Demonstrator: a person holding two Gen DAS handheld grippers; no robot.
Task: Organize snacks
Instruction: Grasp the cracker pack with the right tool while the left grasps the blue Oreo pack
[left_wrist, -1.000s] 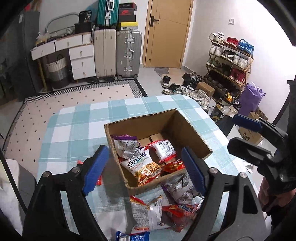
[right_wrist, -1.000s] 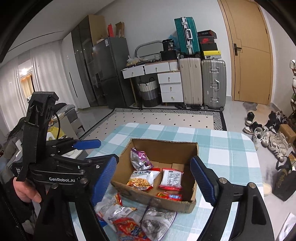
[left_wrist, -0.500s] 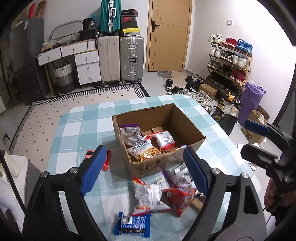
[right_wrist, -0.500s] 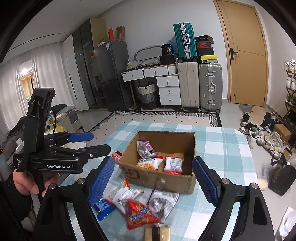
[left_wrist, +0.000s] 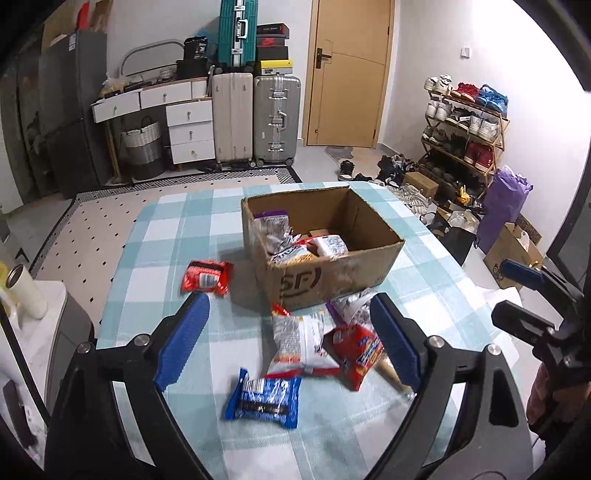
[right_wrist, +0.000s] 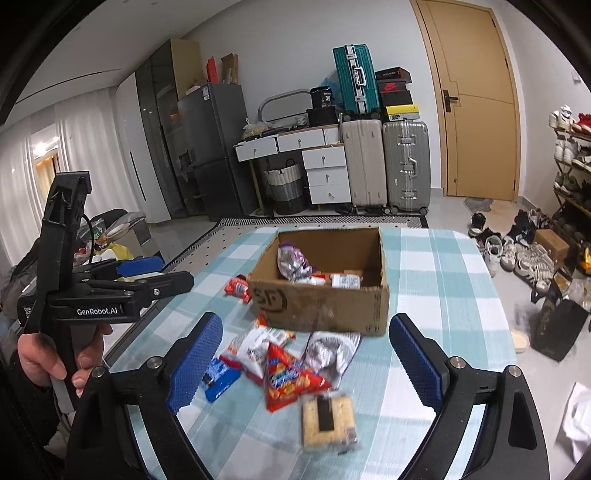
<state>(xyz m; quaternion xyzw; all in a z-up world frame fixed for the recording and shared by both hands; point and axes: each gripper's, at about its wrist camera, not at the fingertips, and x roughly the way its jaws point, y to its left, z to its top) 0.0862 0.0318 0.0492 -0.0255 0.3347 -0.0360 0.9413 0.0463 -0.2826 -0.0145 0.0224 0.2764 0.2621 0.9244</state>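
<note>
A cardboard box (left_wrist: 325, 273) (right_wrist: 325, 306) with several snack packets inside stands on the checked tablecloth (left_wrist: 166, 236). Loose packets lie in front of it: a blue one (left_wrist: 264, 400) (right_wrist: 218, 380), a silver-white one (left_wrist: 299, 343), a red-orange one (left_wrist: 356, 349) (right_wrist: 291, 378), a pale wafer pack (right_wrist: 327, 421). A red packet (left_wrist: 206, 277) lies left of the box. My left gripper (left_wrist: 291, 343) hangs above the loose packets, its jaws opening, nothing gripped. My right gripper (right_wrist: 306, 363) is likewise held above them, jaws opening and empty.
A hand (right_wrist: 55, 365) holds the left gripper's handle. A white cup (left_wrist: 26, 291) stands on a side stand left of the table. Suitcases (left_wrist: 255, 118), drawers, a door and a shoe rack (left_wrist: 461, 125) line the room behind. A purple bag (left_wrist: 504, 206) sits on the floor.
Both grippers have pulled back from the box, so more of the loose packets in front of it shows. Both sets of jaws stand a little wider.
</note>
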